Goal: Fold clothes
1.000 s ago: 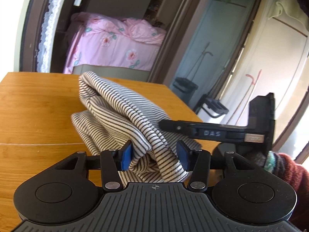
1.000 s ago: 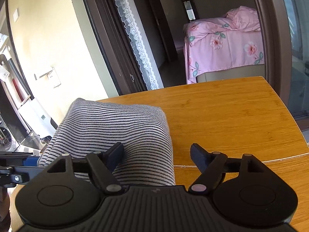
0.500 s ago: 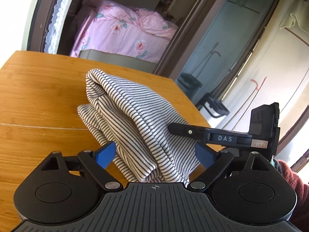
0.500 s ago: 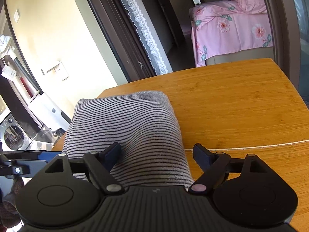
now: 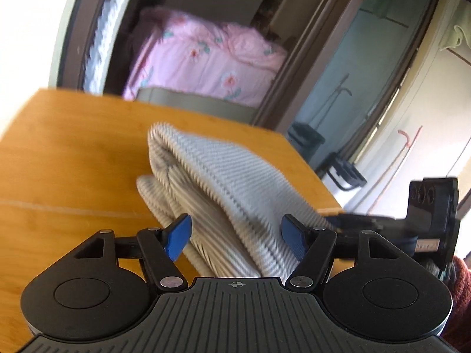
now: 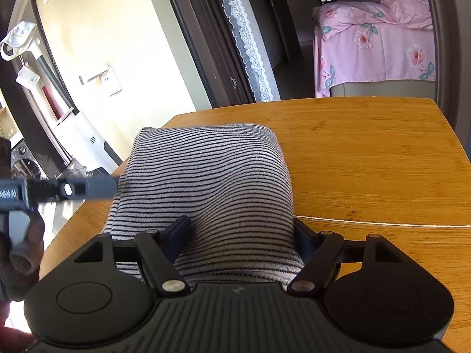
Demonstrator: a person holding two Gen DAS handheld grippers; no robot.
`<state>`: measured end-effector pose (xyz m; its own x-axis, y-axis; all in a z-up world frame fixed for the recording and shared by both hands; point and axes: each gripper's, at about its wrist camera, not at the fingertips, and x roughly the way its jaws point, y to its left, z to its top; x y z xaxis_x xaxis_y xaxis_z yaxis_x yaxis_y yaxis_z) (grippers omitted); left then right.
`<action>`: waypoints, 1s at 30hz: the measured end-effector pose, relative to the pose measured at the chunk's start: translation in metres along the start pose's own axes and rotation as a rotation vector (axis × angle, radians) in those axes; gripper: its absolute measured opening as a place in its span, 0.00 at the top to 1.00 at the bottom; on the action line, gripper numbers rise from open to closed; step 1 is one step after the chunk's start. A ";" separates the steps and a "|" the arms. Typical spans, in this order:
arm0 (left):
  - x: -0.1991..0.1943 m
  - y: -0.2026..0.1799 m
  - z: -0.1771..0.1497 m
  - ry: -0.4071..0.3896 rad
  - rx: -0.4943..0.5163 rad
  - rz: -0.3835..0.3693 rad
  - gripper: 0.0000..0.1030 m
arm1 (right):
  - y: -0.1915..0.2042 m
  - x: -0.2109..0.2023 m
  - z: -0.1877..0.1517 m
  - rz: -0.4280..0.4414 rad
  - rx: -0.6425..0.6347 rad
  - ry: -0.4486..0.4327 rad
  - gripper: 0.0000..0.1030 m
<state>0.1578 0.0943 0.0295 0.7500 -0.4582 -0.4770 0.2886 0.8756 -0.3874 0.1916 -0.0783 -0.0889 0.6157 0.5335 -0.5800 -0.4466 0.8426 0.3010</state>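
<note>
A grey-and-black striped garment (image 5: 223, 182) lies folded in a thick bundle on the wooden table (image 5: 73, 153). In the left wrist view my left gripper (image 5: 237, 236) is open, its blue pads on either side of the bundle's near end. The right gripper shows at the right edge of the left wrist view (image 5: 426, 220). In the right wrist view the same garment (image 6: 212, 176) fills the middle, and my right gripper (image 6: 241, 235) is open with the cloth between its fingers. The left gripper shows at the left edge of the right wrist view (image 6: 59, 189).
The table's far edge (image 6: 309, 101) and right edge (image 5: 312, 170) are close to the bundle. A seam line crosses the tabletop (image 6: 382, 223). Beyond are a doorway with a pink bed (image 6: 376, 47) and a lace curtain (image 6: 247, 44).
My left gripper opened off the garment's near end, then narrowed a little around it. The right gripper's jaws narrowed around the cloth. The left wrist view is blurred from motion.
</note>
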 end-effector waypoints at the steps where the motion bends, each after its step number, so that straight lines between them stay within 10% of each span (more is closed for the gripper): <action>1: -0.008 -0.001 0.008 -0.048 0.013 0.005 0.29 | 0.003 0.001 0.000 -0.006 -0.017 -0.003 0.28; 8: 0.033 0.008 0.039 -0.024 -0.003 -0.092 0.25 | 0.041 -0.014 0.004 -0.151 -0.238 -0.114 0.25; 14: 0.068 0.021 0.025 0.032 0.025 -0.018 0.23 | 0.073 -0.018 0.004 0.054 -0.274 -0.092 0.25; 26: 0.048 0.036 0.021 0.021 -0.005 0.020 0.22 | 0.066 -0.018 -0.002 0.079 -0.262 -0.023 0.24; 30: 0.023 0.034 0.014 0.046 -0.056 -0.005 0.06 | 0.030 -0.040 0.021 0.110 -0.114 -0.060 0.19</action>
<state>0.1935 0.1153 0.0164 0.7202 -0.4701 -0.5102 0.2577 0.8641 -0.4324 0.1676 -0.0730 -0.0411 0.5953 0.6285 -0.5006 -0.5824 0.7667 0.2700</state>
